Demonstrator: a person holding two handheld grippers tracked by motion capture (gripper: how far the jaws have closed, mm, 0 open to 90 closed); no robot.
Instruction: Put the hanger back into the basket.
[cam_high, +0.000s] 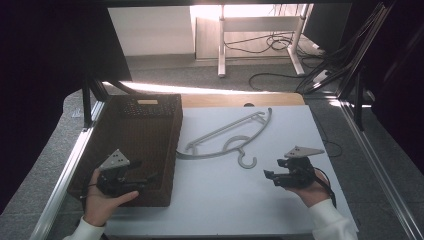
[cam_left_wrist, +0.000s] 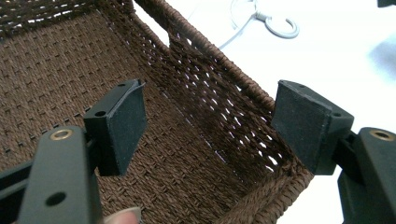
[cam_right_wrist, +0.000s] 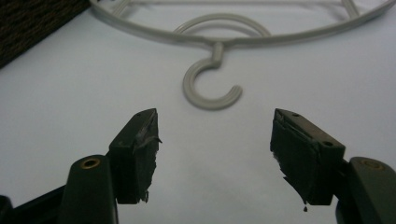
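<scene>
over the near right corner of the woven basket (cam_high: 142, 131), the left claw (cam_high: 145, 178) is hovering with its jaws spread wide apart, one pad inside the basket and one outside, straddling the brown wall. it looks like it is lining up to pinch that rim and steady the basket, though nothing is gripped yet. on the white table (cam_high: 225, 195), the grey plastic clothes hanger (cam_high: 227, 137) is lying flat just beside the basket's right side, its hook curling toward the person. the right claw (cam_high: 270, 176) is sitting low, near the table, jaws gaping and empty, aiming straight at the hook (cam_right_wrist: 211, 89) a short way ahead. that low, level approach is probably setting it up to slide in and close on the hook.
</scene>
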